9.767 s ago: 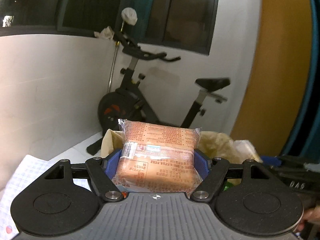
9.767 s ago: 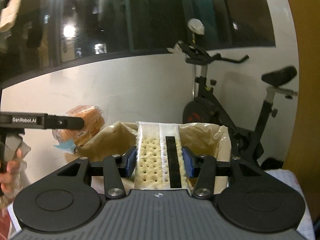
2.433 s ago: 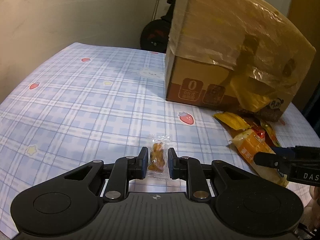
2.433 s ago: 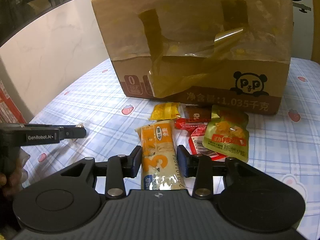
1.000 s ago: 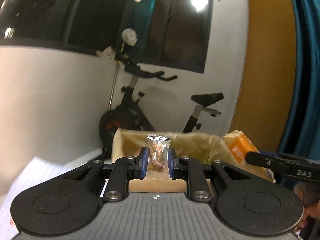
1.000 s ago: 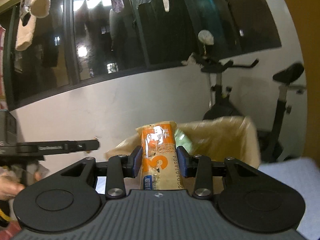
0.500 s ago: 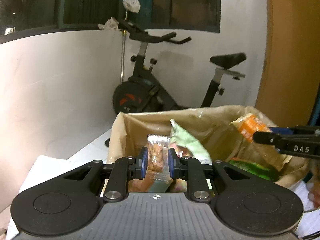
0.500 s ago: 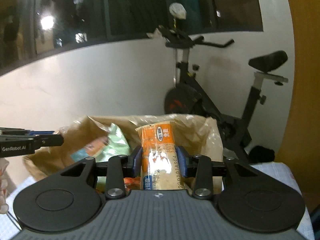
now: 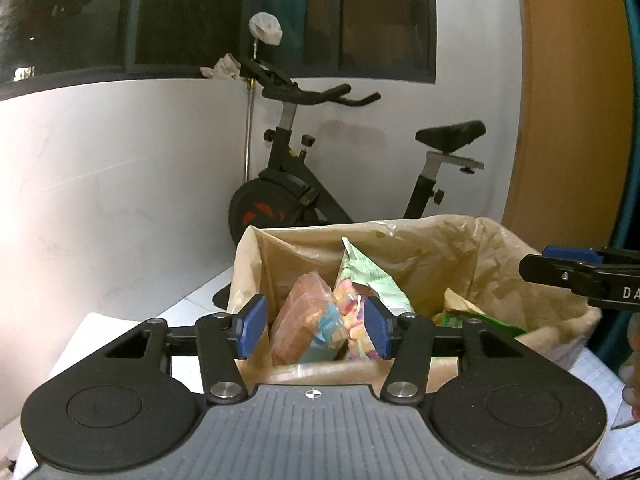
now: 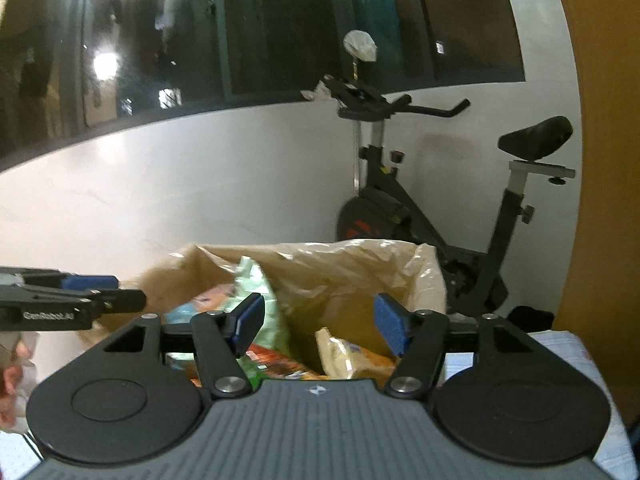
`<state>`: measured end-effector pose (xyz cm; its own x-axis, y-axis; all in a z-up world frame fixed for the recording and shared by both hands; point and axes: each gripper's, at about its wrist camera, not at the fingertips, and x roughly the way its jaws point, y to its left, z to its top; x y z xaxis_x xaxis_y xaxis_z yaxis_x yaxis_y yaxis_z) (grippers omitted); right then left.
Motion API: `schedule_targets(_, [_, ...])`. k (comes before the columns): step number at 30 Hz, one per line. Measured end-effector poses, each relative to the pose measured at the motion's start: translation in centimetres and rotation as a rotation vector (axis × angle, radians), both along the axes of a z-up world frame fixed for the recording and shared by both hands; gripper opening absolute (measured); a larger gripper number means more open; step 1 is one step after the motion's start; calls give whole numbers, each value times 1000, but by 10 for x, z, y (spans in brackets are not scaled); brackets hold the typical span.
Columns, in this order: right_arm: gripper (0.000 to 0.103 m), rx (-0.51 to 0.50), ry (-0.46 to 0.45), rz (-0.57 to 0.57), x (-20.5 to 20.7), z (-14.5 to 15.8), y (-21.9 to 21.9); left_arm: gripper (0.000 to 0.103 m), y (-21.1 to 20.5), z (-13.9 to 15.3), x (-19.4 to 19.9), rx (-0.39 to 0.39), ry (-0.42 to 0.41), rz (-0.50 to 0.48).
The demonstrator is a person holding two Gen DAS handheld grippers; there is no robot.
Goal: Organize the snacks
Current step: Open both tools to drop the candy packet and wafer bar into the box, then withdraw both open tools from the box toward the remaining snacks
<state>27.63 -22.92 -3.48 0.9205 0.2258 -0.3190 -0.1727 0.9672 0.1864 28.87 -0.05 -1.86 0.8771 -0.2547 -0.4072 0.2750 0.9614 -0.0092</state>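
My left gripper (image 9: 315,327): jaws spread wide, empty, above the box (image 9: 460,248).
My right gripper (image 10: 318,322): jaws wide apart, empty, over the box.
Snacks (image 9: 304,328): inside the box.

Pale checked tablecloth-covered tabletop (image 10: 560,344), visible only at its edges, open cardboard box (image 9: 500,248) lined with crinkled plastic standing on it, snack packets inside

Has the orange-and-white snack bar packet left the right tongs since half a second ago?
Yes. The right tongs now stand open and the orange-and-white snack bar packet lies below them, down inside the brown cardboard box, no longer level with its rim.
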Motion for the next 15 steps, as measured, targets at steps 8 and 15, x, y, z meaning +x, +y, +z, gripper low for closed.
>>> schedule_targets(8, [64,6,-40,47,-44,0,10,56,16,-7,-39,-46,-26,-11])
schedule_targets(15, [64,-10,-46,34,-75,-16,14,56,21,-26,-61,-54,2,-16])
